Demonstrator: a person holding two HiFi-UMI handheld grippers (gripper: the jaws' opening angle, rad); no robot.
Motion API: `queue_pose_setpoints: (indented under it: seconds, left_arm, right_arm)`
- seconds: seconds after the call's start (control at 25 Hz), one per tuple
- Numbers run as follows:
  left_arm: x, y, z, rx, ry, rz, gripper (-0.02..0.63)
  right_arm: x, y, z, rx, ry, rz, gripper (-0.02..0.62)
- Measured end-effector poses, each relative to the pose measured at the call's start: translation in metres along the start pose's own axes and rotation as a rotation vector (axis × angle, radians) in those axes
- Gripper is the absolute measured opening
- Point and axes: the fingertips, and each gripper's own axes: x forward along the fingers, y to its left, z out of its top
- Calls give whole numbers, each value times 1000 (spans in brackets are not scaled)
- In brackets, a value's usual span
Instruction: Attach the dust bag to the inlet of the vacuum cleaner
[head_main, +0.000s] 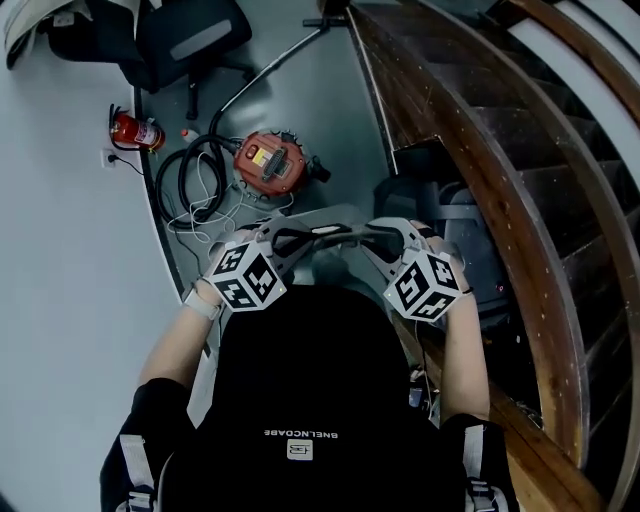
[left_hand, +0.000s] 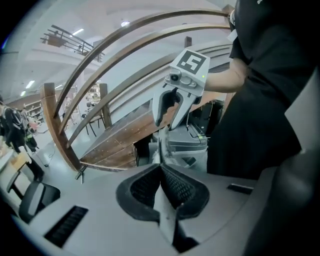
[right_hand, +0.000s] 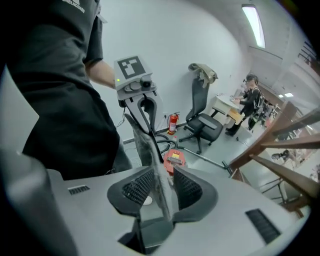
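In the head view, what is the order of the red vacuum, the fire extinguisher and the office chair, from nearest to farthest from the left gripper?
Counted from the left gripper:
1. the vacuum, on the floor just ahead of it.
2. the extinguisher, farther to the left, by the wall.
3. the chair, farthest, at the top left of the view.

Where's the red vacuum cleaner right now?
In the head view, the red vacuum cleaner sits on the floor left of centre, just right of the coiled black hose.
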Motion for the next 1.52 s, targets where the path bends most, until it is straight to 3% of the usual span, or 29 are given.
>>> queue_pose_setpoints:
  seconds: [0.16, 0.36, 0.52, 0.76, 0.92, 1.2, 1.52]
  left_arm:
    - [31, 3, 0, -31, -25, -21, 18]
    - [76, 11, -7, -35, -46, -53, 18]
    - [117, 12, -21, -51, -55, -66, 18]
    - [188, 24, -61, -104, -88, -6, 18]
    - [232, 30, -98, -137, -97, 50, 18]
    - [301, 44, -161, -117, -53, 123, 18]
    - [368, 56, -219, -136, -50, 172, 18]
  right_arm:
    - [11, -12, -39, 82, 46, -70, 139]
    - [41, -30, -100, -75, 246, -209, 138]
    - [78, -31, -146, -112, 350, -175, 143]
    - [147, -49, -189, -158, 369, -198, 141]
    - [191, -59, -223, -122, 395, -210, 123]
    - [257, -63, -273, -37, 389, -151, 123]
    - [331, -77, -331, -90, 439, -101, 123]
